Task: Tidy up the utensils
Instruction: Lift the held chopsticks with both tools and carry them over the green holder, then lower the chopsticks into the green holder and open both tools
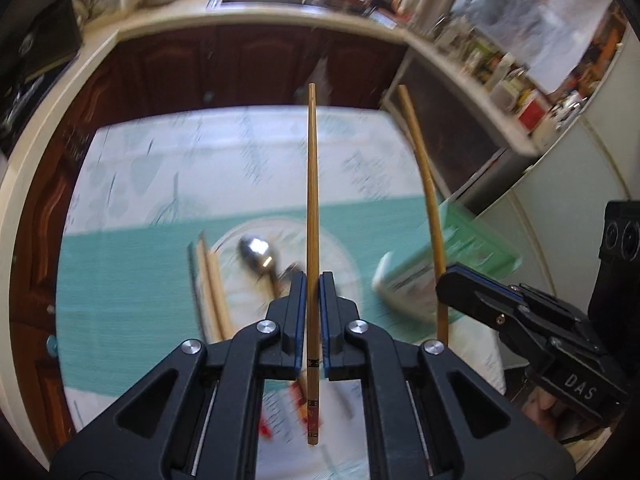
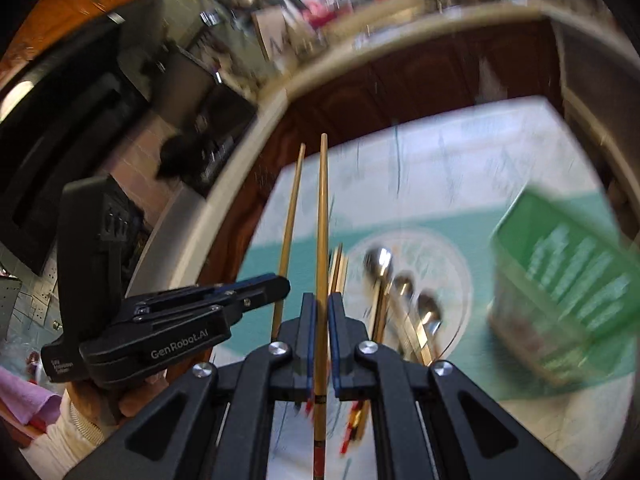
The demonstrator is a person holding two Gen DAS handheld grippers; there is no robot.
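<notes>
Clamped between your left gripper's (image 1: 312, 280) pads is one bamboo chopstick (image 1: 312, 208), its tip pointing away over the round plate (image 1: 340, 252). On that plate lies a spoon (image 1: 258, 256), and more chopsticks (image 1: 212, 280) rest at its left rim. Right of the plate, the green caddy (image 1: 460, 248) stands tilted, and your right gripper (image 1: 448, 280) holds a second chopstick (image 1: 420, 184) in front of it.

From the right wrist, your right gripper (image 2: 320, 300) is likewise shut on its chopstick (image 2: 322, 240), with the left one's stick (image 2: 290, 232) just beside. Three spoons (image 2: 404, 292) lie on the plate (image 2: 452, 264); the caddy (image 2: 560, 280) is right of it. Bring both tips over the caddy's mouth, tilt them steeply down, and release only once they are inside.
</notes>
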